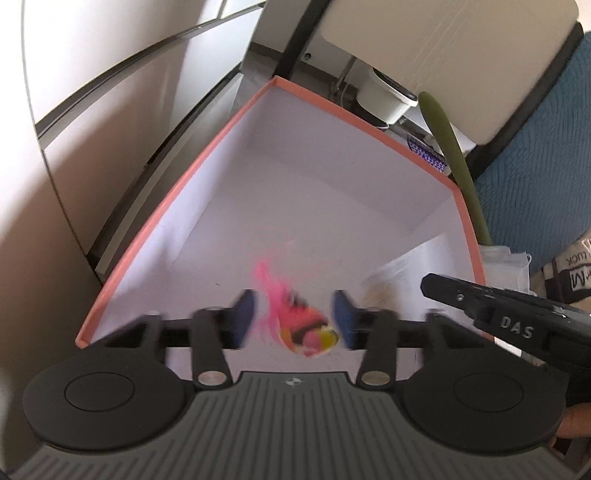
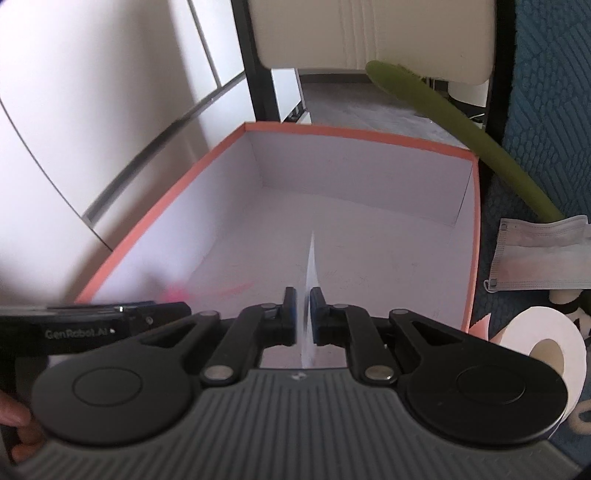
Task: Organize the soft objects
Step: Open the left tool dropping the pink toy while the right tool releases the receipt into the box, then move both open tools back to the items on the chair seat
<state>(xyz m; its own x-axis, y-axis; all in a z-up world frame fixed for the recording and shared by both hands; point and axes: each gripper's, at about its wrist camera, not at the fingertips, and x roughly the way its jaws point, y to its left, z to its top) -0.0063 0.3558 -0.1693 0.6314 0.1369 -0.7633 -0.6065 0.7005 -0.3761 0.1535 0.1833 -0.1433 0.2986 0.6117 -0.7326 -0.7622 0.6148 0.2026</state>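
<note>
Blue patterned carpet floor [image 2: 546, 110] beside pale cabinet doors [image 2: 92, 110], cream chair seat [image 2: 369, 33] overhead; long green soft piece [image 2: 461, 129], face mask [image 2: 535, 254] and paper roll [image 2: 546, 347] lying just off the right edge of a pink-rimmed box [image 2: 369, 137]. Box interior white; blurred pink plush toy [image 1: 295, 317] sits loose between the open left gripper [image 1: 295, 317] fingers near the box's front edge, pads not touching it. Right gripper [image 2: 303, 314] fingers nearly closed around a thin white sheet [image 2: 312, 258] over the box; contact unclear.
</note>
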